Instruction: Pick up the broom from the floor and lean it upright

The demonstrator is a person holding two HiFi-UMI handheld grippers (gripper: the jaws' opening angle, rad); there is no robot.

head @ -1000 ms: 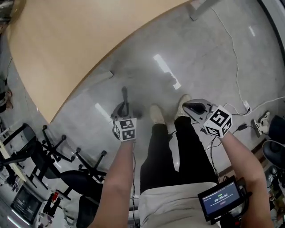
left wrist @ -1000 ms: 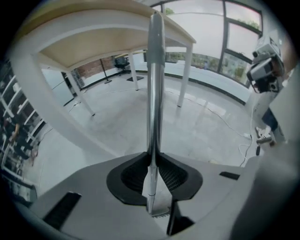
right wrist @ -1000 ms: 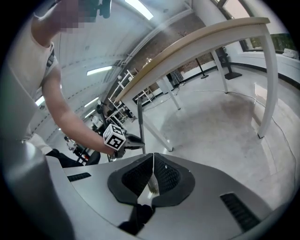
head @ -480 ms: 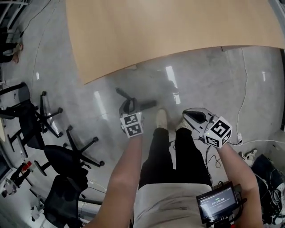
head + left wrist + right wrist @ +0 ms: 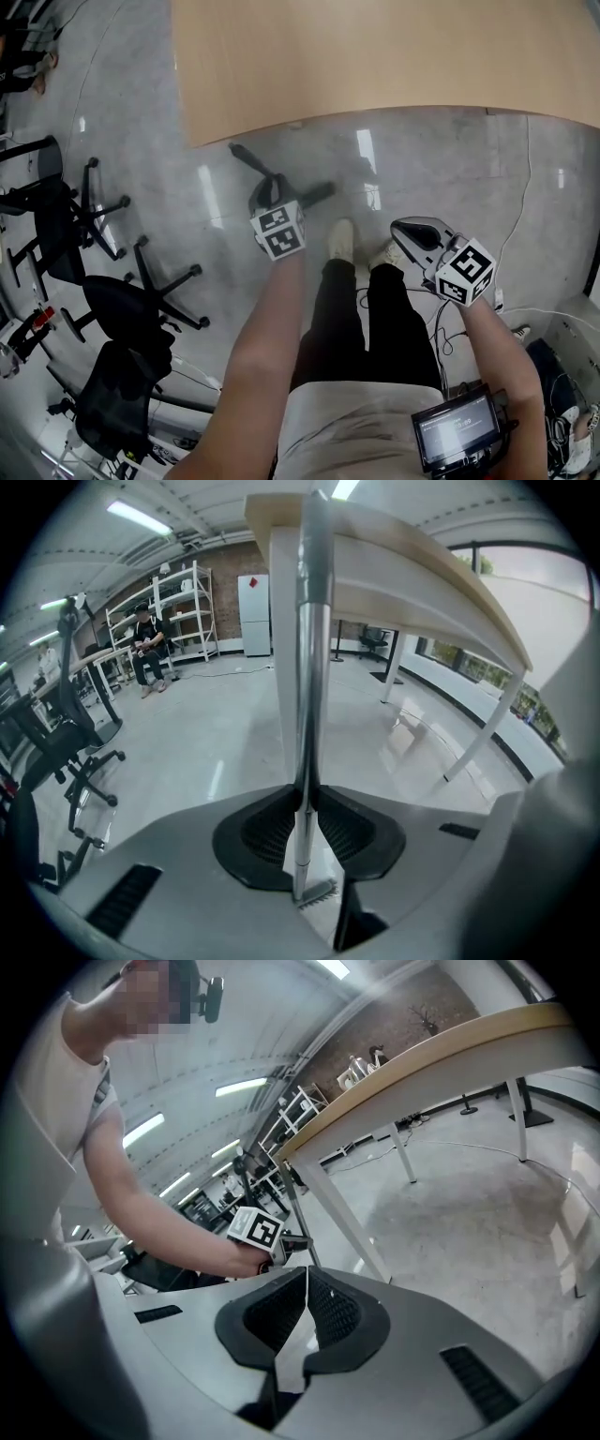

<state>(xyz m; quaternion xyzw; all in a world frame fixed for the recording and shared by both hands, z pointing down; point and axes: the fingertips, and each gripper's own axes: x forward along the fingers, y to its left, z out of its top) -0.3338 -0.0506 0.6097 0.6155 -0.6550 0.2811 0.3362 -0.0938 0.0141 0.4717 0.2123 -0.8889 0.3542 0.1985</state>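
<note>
The left gripper (image 5: 272, 187) was seen clamped on the broom (image 5: 248, 159), its 2 jaws pressed narrowly against either side of the thin metallic handle (image 5: 309, 667). In the left gripper view (image 5: 302, 794) the handle's near end was shown just behind the pads, and the rest of the shaft was seen running straight away from the jaws, across the edge of the wooden table (image 5: 412, 564). In the head view the shaft was seen slanting from the gripper up and left to the table's (image 5: 375, 56) near edge, above the glossy grey floor (image 5: 441, 159). The broom's brush end could not be made out.

The right gripper (image 5: 401, 227) was held apart from the broom, above the person's 2 light shoes (image 5: 340, 239). Its jaws (image 5: 306, 1283) were found drawn together at the tips, with nothing gripped between them. The left gripper's marker cube (image 5: 255, 1230) was caught in the right gripper view, just beyond those jaws.

Black office chairs (image 5: 103, 309) were seen to the left, and a small screen (image 5: 459, 431) was worn at the person's waist.
</note>
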